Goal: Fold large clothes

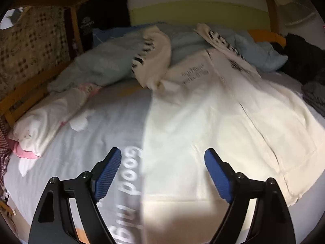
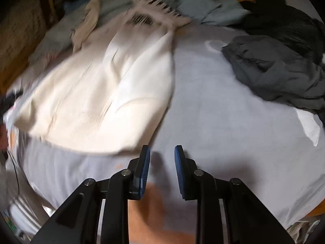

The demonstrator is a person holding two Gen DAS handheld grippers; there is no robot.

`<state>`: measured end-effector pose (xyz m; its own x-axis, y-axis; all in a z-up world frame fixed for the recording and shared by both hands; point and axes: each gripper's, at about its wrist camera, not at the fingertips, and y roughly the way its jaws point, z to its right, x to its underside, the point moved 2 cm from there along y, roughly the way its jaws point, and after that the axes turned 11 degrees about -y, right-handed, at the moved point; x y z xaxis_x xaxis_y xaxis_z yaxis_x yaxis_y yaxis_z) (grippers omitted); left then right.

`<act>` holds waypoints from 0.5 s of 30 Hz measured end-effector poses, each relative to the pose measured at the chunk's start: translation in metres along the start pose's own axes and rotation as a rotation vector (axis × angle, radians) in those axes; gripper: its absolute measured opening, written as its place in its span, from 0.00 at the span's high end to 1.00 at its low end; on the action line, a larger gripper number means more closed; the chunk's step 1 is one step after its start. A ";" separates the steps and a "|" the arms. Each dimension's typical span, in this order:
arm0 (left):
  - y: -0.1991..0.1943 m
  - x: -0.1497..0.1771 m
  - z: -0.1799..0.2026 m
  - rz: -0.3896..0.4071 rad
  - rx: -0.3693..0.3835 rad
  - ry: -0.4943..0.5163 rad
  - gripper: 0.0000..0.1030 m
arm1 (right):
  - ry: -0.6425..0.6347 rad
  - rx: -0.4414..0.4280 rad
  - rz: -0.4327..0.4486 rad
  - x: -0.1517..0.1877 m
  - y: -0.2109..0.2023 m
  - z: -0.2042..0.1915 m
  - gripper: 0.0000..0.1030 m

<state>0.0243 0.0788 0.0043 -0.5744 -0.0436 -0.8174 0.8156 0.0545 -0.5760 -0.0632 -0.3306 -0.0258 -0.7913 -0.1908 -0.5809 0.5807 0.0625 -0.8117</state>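
Left wrist view: left gripper (image 1: 162, 170) w/ jaws spread wide, nothing between them, hanging over the near edge of a cream garment (image 1: 213, 118) laid flat on the pale grey bed sheet (image 1: 85, 142). Printed lettering on the sheet (image 1: 130, 174) runs between the two blue pads (image 1: 107, 172). Only this view shows the white-and-pink cloth (image 1: 40, 130) at the sheet's left edge, the wooden bed rail (image 1: 30, 89) and a patterned fabric (image 1: 30, 46) behind it. Garment's 2 sleeves w/ black lettering lie up over a heap of light blue bedding (image 1: 105, 61). Dark clothes (image 1: 304, 61) far right, mostly cut off. Right wrist view: right gripper (image 2: 162, 170) w/ jaws only partly apart, empty, over bare sheet (image 2: 223, 111) just beside the garment's (image 2: 101, 97) near right corner, not touching it. This view alone shows clearly 2 dark piles at right: a grey garment (image 2: 274, 71) and a black one (image 2: 284, 22) behind it, both well apart from the cream one. Count: 1 cream garment, 2 grippers, 2 dark piles, 1 blue heap (image 2: 203, 8). Motion blur softens both views.
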 end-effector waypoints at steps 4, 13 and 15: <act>0.017 0.023 0.010 -0.060 -0.031 0.059 0.19 | -0.041 0.028 0.072 -0.003 -0.001 -0.024 0.72; 0.026 0.034 0.008 -0.053 -0.053 0.040 0.14 | 0.053 0.148 0.229 -0.020 -0.013 -0.012 0.64; 0.022 0.033 0.008 -0.034 -0.068 0.049 0.14 | 0.138 0.105 0.267 -0.026 -0.013 0.005 0.57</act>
<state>0.0242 0.0703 -0.0354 -0.6057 0.0020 -0.7957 0.7900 0.1212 -0.6011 -0.0488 -0.3318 0.0002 -0.6224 -0.0459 -0.7814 0.7825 -0.0105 -0.6226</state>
